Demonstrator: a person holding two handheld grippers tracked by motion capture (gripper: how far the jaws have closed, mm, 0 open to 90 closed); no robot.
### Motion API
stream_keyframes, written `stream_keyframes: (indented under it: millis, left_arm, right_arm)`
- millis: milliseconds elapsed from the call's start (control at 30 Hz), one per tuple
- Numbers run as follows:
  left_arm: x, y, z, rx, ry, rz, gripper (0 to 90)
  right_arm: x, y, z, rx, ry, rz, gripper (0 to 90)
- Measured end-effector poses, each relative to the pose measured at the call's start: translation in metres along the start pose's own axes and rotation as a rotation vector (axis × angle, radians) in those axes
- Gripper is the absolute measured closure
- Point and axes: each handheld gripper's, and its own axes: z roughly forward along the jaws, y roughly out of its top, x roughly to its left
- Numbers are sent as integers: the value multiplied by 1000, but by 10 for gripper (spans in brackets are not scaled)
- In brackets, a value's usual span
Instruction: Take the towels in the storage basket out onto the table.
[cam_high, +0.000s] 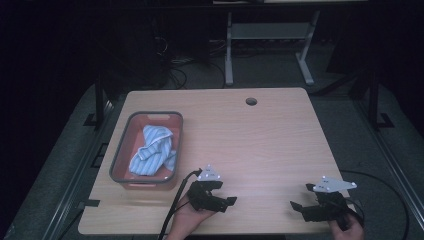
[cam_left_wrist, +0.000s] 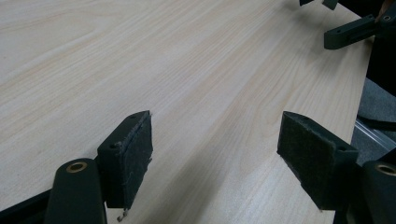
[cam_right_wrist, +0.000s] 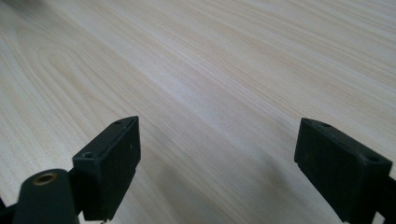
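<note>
Cloth (cam_high: 152, 150): blue-white striped, crumpled in basket (cam_high: 120, 145).

The table (cam_high: 260, 145) stands before me. On its left part lies the basket (cam_high: 120, 150), and the cloth (cam_high: 152, 150) lies inside the basket. My left gripper (cam_high: 227, 197) is at the near edge, just right of the basket's near corner. My right gripper (cam_high: 300, 197) is also at the near edge, well apart to the right. At the far edge there is a hole (cam_high: 251, 101) in the table.
</note>
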Motion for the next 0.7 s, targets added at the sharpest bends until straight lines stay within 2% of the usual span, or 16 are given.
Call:
stream_keyframes:
  millis: [167, 333, 500, 700]
  left_arm:
    - [1, -1, 1, 8, 1, 1, 261]
    - [-1, 0, 1, 5, 9, 7, 261]
    - [-3, -1, 2, 26, 25, 37, 262]
    - [-2, 2, 3, 24, 29, 28, 262]
  right_arm:
    - [-1, 0, 0, 5, 1, 10, 139]
    - [1, 1, 0, 4, 0, -1, 139]
    - [2, 1, -1, 0, -7, -1, 139]
    - [1, 0, -2, -3, -10, 3, 139]
